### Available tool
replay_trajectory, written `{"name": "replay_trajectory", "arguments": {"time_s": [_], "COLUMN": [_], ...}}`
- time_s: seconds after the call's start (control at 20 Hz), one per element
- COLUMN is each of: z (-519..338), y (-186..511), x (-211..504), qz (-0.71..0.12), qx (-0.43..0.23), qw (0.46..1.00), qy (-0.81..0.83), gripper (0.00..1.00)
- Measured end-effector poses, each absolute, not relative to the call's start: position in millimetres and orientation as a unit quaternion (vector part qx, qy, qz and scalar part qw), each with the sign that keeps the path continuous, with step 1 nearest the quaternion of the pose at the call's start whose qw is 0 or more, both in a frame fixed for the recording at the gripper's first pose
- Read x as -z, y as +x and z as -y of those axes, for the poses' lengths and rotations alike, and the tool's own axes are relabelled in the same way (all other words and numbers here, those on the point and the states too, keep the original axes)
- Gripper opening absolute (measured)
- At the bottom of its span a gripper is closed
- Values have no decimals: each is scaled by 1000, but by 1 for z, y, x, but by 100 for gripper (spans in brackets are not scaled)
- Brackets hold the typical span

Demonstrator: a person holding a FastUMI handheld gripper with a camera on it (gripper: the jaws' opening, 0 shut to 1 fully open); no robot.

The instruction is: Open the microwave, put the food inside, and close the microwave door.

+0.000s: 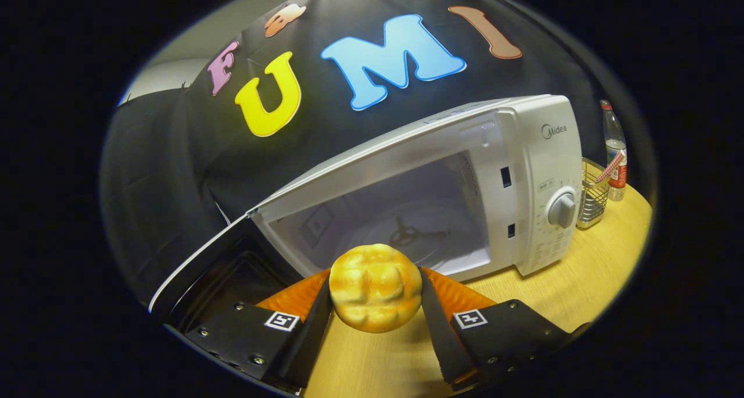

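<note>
A round golden bread bun sits squeezed between my two fingers, and my gripper is shut on it. Just beyond the bun stands the white microwave on the wooden table. Its door hangs swung out wide to the left of the fingers. The cavity lies open ahead, with the glass turntable and its hub showing on the floor. The control panel with a round dial is on the microwave's right side.
A wire mesh holder stands to the right of the microwave on the table, with a plastic bottle behind it. The black cloth wall rises behind the microwave.
</note>
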State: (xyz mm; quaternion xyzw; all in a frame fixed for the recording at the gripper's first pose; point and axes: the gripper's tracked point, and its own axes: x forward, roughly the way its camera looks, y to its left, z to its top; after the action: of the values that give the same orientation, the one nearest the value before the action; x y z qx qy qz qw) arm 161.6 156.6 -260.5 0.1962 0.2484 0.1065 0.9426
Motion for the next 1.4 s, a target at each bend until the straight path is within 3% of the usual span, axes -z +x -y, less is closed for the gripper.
{"name": "replay_trajectory", "arguments": {"time_s": [0.75,0.9,0.95,1.4], "z": [-174,-170,-169,-177], "y": [243,243,245,195], "x": [319,323,322,264], "qz": [-253,-260,-256,-240], "qx": [-42,-25,-24,-63], "qw": [941,941,943,955], "qy": [220,215,213,165], "gripper": [86,91,98,97]}}
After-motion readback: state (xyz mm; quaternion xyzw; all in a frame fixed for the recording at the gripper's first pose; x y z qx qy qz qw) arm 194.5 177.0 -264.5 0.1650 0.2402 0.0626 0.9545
